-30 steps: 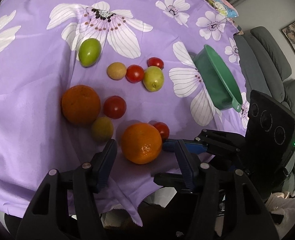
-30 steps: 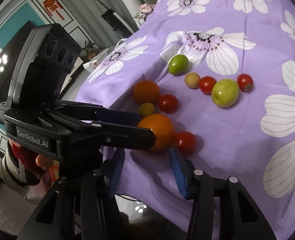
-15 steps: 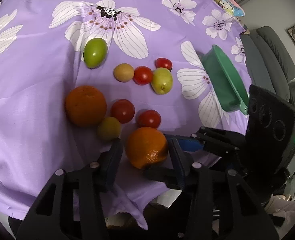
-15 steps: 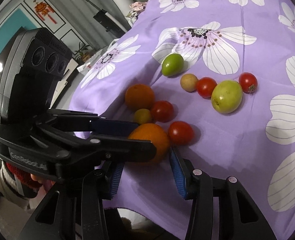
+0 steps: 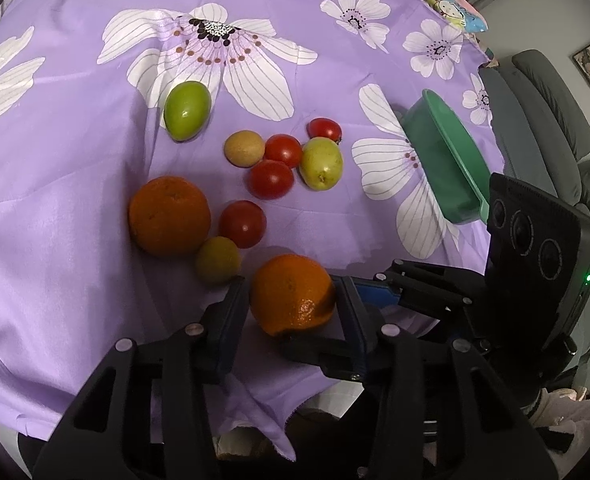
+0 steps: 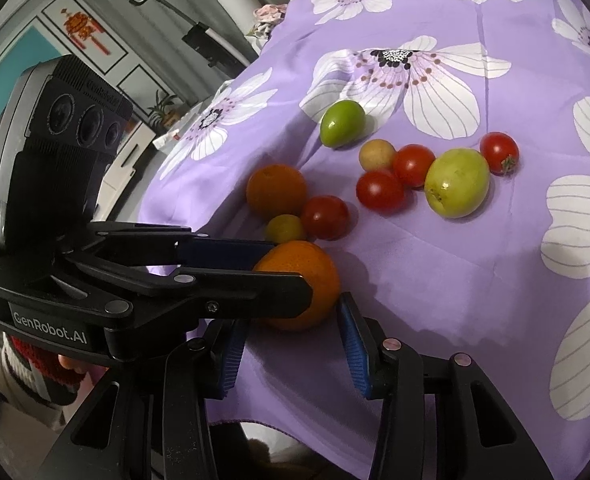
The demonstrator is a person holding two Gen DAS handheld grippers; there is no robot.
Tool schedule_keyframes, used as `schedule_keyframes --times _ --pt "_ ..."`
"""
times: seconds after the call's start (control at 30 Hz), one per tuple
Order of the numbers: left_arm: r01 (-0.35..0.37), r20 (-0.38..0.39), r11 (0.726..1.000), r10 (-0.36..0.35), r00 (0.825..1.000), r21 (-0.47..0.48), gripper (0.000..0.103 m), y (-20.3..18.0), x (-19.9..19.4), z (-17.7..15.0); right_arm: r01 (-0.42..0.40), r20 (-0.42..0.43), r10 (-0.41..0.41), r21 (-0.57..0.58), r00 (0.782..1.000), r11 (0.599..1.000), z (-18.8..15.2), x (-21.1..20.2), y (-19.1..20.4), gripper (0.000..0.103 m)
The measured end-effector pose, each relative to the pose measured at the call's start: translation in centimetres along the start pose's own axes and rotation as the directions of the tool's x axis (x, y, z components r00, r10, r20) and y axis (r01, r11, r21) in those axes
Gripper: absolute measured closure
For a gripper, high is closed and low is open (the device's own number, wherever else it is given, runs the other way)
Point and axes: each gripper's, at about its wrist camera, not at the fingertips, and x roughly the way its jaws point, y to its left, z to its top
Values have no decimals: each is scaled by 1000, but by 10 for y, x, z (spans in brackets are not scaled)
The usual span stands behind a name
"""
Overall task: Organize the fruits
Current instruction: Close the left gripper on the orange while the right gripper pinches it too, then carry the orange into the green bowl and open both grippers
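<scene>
- Orange is the colour that matters here: the round orange fruit nearest the counter edge (image 5: pixel 293 295) sits on the purple flowered cloth (image 5: pixel 75 208) between the two blue-padded fingers of the left tongs (image 5: pixel 293 304).
- The left tongs are closed in on this orange with their pads at its sides; whether both pads press it firmly I cannot tell, but I judge them to be pinching it.
- The right tongs (image 6: pixel 291 338) are spread, empty, with the same orange (image 6: pixel 299 280) just ahead of their tips and the left tool's finger lying across the orange's near side.
- The step in hand, as I judge it, is the grasp on the first orange. The next move calls for a firm squeeze, a lift clear of the cloth, and a carry to the green plastic bowl (image 5: pixel 447 160), which stands tilted well apart to the right.
- Other fruit: a second orange (image 5: pixel 170 215) with a small yellow-green fruit (image 5: pixel 218 259) and a red tomato (image 5: pixel 242 224) beside it; further back a cluster of tomatoes, a tan fruit and a pale green fruit, and a bright green fruit alone.
- Against the frames a second ago, the left fingers have narrowed from well apart to hugging the orange, and a tomato that lay against the orange has rolled away to join the far cluster.
</scene>
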Motion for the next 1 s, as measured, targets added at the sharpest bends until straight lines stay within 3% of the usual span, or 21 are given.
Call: schedule_keyframes --times 1.0 --pt "-19 91 985 3 996 169 59 -67 -4 24 72 183 -71 -3 981 997 -3 -56 -5 57"
